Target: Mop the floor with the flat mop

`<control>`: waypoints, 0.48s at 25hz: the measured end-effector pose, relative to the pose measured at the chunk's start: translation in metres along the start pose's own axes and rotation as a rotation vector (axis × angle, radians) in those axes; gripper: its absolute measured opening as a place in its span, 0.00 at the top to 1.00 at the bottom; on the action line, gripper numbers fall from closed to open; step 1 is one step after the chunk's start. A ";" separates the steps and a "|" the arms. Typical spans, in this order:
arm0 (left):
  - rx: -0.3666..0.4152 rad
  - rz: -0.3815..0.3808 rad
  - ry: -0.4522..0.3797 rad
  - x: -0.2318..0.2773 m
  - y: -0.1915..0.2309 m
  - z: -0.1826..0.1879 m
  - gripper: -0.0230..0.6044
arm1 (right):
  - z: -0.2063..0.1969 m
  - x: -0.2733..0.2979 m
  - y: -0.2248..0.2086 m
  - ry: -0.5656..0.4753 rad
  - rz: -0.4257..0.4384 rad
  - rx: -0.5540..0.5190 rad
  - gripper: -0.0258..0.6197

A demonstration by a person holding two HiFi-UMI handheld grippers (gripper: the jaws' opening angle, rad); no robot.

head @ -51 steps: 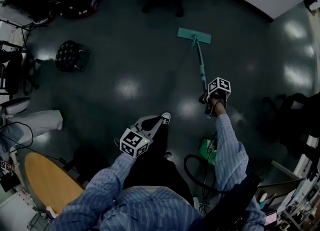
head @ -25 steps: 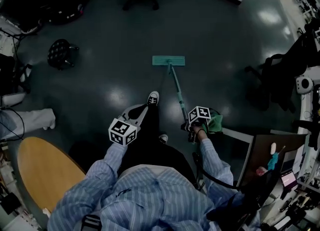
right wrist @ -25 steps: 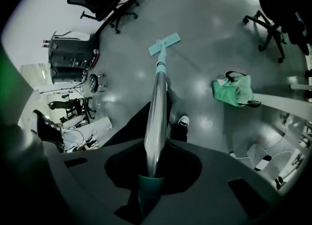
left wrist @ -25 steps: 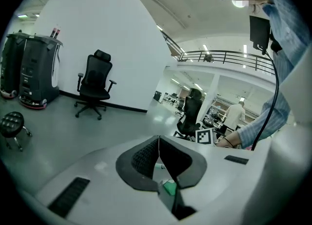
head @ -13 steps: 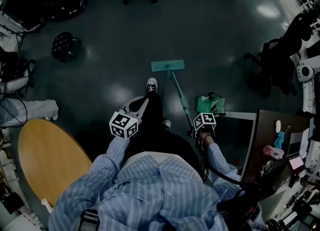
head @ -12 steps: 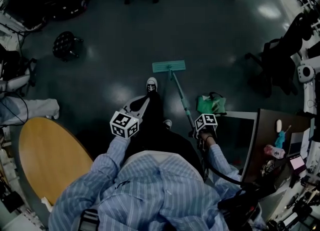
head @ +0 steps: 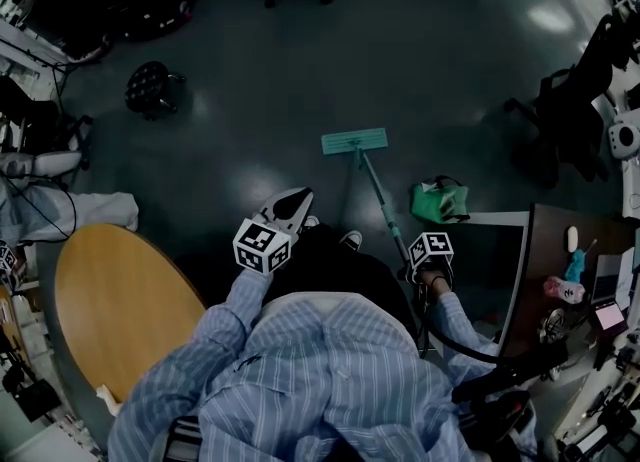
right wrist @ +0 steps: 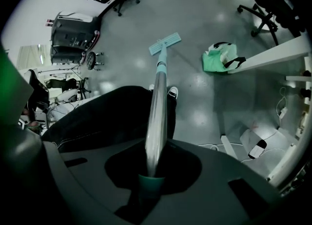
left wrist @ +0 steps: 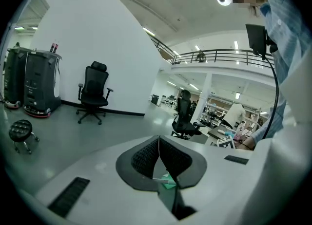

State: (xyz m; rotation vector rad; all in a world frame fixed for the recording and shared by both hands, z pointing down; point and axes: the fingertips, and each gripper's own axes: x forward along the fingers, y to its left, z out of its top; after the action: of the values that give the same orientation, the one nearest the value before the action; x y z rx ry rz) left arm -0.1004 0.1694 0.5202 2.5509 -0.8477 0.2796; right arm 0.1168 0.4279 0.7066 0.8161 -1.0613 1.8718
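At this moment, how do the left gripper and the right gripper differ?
The right gripper is shut on the mop handle; the left gripper has its jaws together on nothing. The right gripper view looks down the handle at the floor and mop head; the left gripper view looks level across the room toward an office chair. Shared: neither has its jaws apart.

The floor is dark grey and glossy, with pale spots of reflected light. The flat mop rests its green head flat on it, near the person's shoe. A green bag sits to the right of the mop. A black stool stands well apart at the left, and a round wooden table at the lower left
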 end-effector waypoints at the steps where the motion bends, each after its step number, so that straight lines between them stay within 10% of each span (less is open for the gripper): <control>1: 0.002 0.001 0.001 -0.001 0.003 0.001 0.95 | 0.000 0.001 0.004 0.000 0.004 0.005 0.88; 12: 0.008 0.020 -0.025 -0.014 0.016 0.011 0.95 | 0.003 0.007 0.024 0.028 0.017 -0.020 0.88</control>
State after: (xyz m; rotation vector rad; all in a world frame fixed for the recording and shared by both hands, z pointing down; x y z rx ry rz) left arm -0.1203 0.1600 0.5118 2.5599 -0.8831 0.2578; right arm 0.0933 0.4203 0.7045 0.7694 -1.0712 1.8780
